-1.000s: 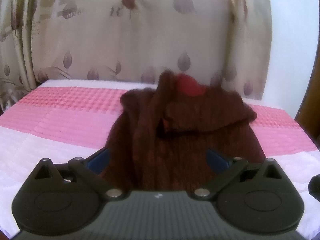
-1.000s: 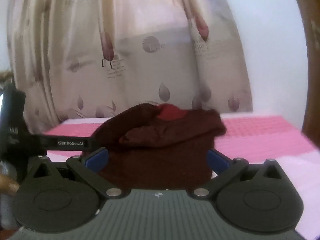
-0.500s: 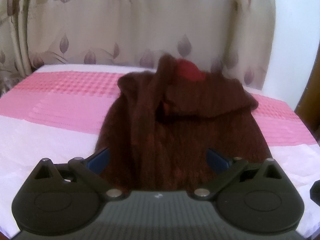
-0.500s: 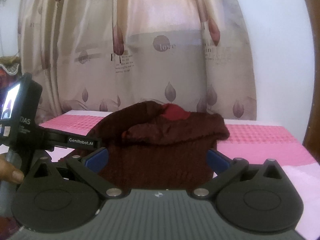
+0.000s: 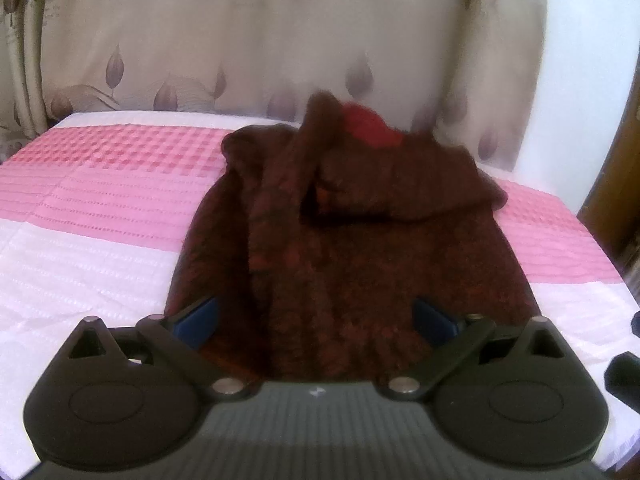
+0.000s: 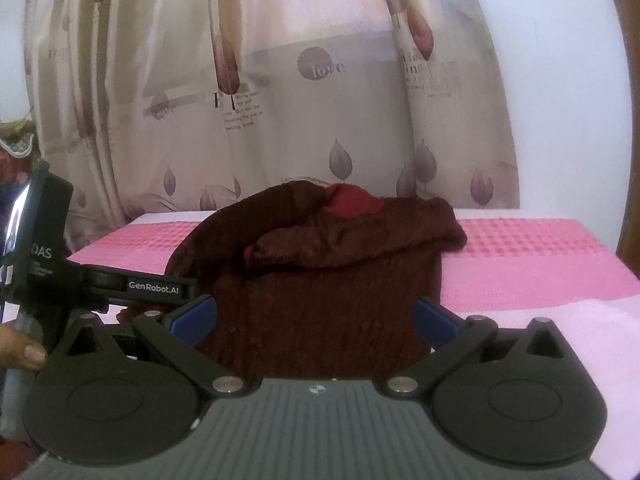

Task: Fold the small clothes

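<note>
Since a second ago the left gripper has tipped down, so more pink-and-white bedspread shows, while the right gripper has tilted up toward the leaf-print curtain. Both grippers hang spread wide and empty over the near hem of the dark maroon sweater, which lies flat on the bedspread, sleeves folded across its chest.

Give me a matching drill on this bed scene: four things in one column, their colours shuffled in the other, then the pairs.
Things:
1. knitted sweater
2. waffle-textured bedspread band
3. leaf-print curtain
4. gripper finger pads

Colours:
A. blue
B. dark maroon
C. beige
D. pink

Pairs: 1-B, 2-D, 3-C, 4-A
</note>
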The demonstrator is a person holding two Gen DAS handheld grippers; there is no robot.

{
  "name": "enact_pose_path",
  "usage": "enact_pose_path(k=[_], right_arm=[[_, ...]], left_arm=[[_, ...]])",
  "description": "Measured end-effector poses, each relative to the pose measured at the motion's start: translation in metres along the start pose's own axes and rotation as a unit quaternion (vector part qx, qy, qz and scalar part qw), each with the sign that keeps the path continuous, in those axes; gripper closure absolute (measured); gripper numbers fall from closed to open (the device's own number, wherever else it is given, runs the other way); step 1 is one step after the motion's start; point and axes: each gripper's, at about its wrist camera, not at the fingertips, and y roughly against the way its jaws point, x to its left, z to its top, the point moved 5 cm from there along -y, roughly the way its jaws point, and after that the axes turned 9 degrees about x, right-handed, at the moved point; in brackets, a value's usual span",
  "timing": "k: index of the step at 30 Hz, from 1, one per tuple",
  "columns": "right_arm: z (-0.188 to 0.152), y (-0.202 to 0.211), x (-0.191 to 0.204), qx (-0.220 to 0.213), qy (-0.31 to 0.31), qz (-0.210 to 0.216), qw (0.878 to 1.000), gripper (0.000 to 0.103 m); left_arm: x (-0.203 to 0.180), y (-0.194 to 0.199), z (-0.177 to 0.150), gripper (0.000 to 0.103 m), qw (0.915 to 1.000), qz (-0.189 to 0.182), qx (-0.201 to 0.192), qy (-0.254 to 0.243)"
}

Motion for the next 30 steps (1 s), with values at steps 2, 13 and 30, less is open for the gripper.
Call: enact_pose_path(k=[2, 13, 30], right_arm=[[-0.001, -0.002, -0.001, 0.003, -0.006, 0.002, 1.000, 0.000], [-0.006, -0.010, -0.006, 0.015, -0.028, 0.004, 0.999, 0.000], [-0.012, -0.029, -0.026, 0.041, -0.052, 0.001, 0.998, 0.000]], left_arm=[[-0.002, 0.000, 0.001, 0.000, 1.0000, -0.002, 0.000, -0.003], [0.010, -0.011, 0.003, 0.084, 0.9990, -0.010, 0.038, 0.020], [0.095, 0.060, 0.130, 0.095, 0.9891, 0.116, -0.077, 0.047]])
